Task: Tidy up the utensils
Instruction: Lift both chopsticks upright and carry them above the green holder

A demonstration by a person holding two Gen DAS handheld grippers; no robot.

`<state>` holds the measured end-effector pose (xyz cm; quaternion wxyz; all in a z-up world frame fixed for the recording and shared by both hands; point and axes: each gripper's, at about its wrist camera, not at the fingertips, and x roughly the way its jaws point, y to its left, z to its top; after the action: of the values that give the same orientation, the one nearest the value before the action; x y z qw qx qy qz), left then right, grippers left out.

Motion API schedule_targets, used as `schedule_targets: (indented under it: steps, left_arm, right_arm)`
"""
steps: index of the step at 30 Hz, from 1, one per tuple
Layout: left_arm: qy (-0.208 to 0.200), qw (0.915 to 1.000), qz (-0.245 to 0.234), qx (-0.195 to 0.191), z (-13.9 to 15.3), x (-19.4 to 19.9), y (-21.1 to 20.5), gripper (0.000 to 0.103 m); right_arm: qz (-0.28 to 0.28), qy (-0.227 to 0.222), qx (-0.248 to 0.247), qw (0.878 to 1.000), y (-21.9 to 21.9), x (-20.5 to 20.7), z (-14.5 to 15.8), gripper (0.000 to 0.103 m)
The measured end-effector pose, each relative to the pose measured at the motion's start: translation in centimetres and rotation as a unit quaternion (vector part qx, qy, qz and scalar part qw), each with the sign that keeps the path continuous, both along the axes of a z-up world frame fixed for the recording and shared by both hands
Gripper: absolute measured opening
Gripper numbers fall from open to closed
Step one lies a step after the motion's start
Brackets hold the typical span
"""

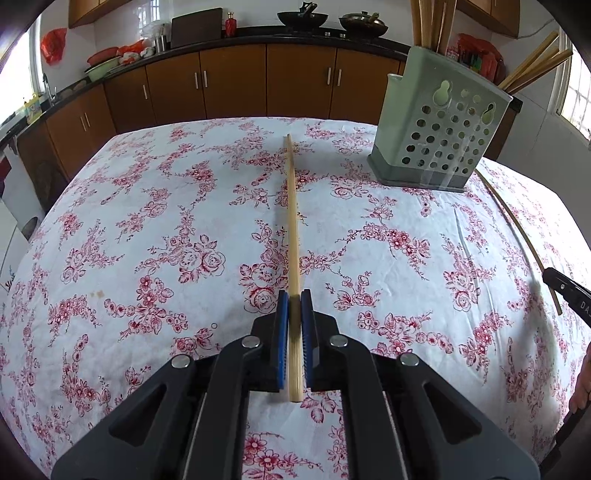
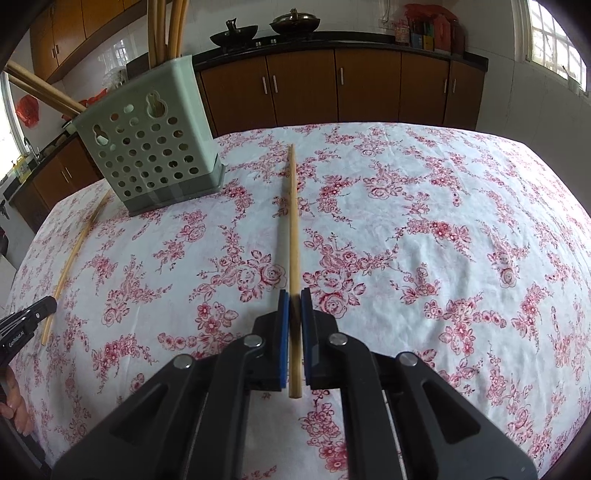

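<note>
My left gripper [image 1: 294, 295] is shut on a bamboo chopstick [image 1: 292, 221] that points straight ahead over the floral tablecloth [image 1: 147, 221]. My right gripper [image 2: 294, 295] is likewise shut on a second chopstick [image 2: 293, 221], which casts a faint shadow on the cloth. The pale green perforated utensil holder [image 1: 439, 122] stands at the far right in the left wrist view; in the right wrist view the holder [image 2: 147, 136] is at the far left. Several chopsticks [image 2: 166, 26] stand in it. Each view shows the other gripper at its edge: right gripper [image 1: 550, 275], left gripper [image 2: 51, 301].
Brown cabinets [image 1: 232, 85] and a dark counter with woks [image 1: 303, 18] run behind the table. The table's far edge [image 2: 369, 127] lies just past the chopstick tips. A hand [image 2: 14, 402] shows at the lower left of the right wrist view.
</note>
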<state>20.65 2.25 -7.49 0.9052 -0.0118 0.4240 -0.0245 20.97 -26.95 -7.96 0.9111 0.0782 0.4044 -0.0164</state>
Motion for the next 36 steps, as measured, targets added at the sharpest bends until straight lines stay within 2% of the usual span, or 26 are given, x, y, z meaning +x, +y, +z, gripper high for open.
schedule_targets:
  steps: [9, 18, 23, 31, 36]
  left_arm:
    - [-0.084, 0.9963, -0.008, -0.016, 6.5, -2.3, 1.1, 0.007]
    - [-0.159, 0.9852, 0.010, -0.064, 12.7, -2.9, 2.4, 0.007]
    - [-0.180, 0.9813, 0.006, -0.066, 14.3, -2.8, 2.6, 0.007]
    - [-0.188, 0.9802, 0.001, -0.062, 15.2, -2.6, 2.4, 0.007]
    - [-0.209, 0.9748, -0.025, -0.073, 18.0, -3.4, 1.8, 0.007]
  right_arm:
    - [-0.013, -0.092, 0.002, 0.996, -1.8, -2.4, 6.6, 0.007]
    - [-0.022, -0.175, 0.010, 0.984, -2.6, -3.7, 12.3, 0.007]
    - [-0.024, -0.200, 0.011, 0.979, -2.8, -4.0, 14.0, 0.007]
    - [-0.018, -0.213, 0.005, 0.977, -2.1, -3.9, 15.4, 0.007]
    - [-0.005, -0.243, 0.034, 0.969, -2.5, -4.6, 19.1, 0.007]
